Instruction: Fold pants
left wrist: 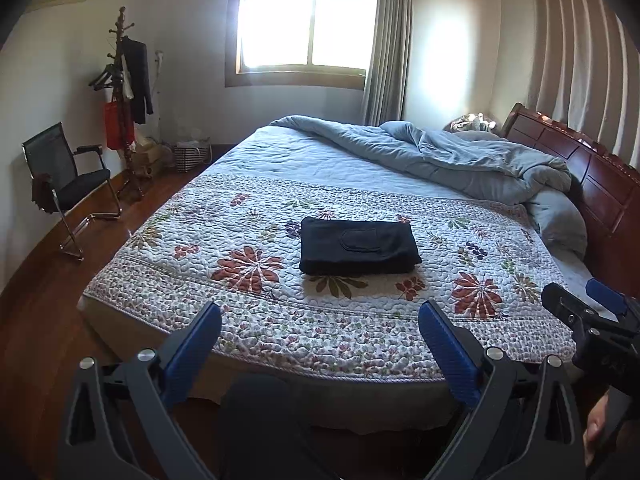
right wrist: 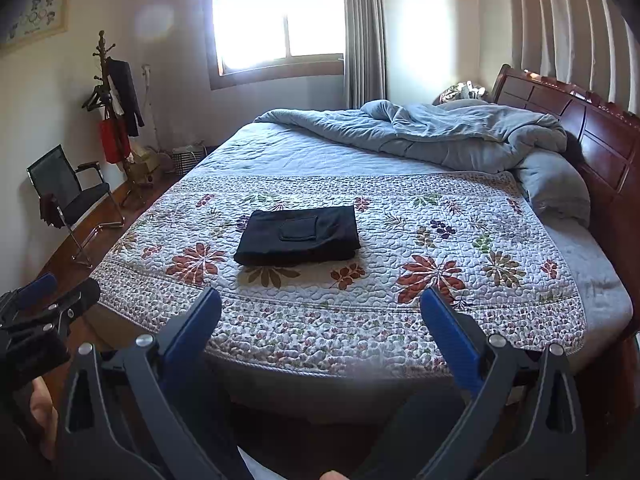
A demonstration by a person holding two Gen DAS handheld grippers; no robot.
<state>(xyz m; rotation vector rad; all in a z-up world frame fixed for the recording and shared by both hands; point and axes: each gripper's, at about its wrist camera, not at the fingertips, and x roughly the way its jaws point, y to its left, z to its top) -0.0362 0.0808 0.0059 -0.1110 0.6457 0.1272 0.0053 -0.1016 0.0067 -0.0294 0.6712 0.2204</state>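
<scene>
Left wrist view, folded pants [left wrist: 359,245] on quilt [left wrist: 248,304], duvet [left wrist: 460,160] behind, both grippers' fingers [left wrist: 448,344] spread, empty.

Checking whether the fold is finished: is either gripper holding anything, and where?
Nothing: left gripper and right gripper are open, away from the folded black pants.

The black pants [left wrist: 358,250] are folded into a neat flat rectangle, back pocket facing up, lying in the middle of the floral quilt [left wrist: 280,320] on the bed.
</scene>
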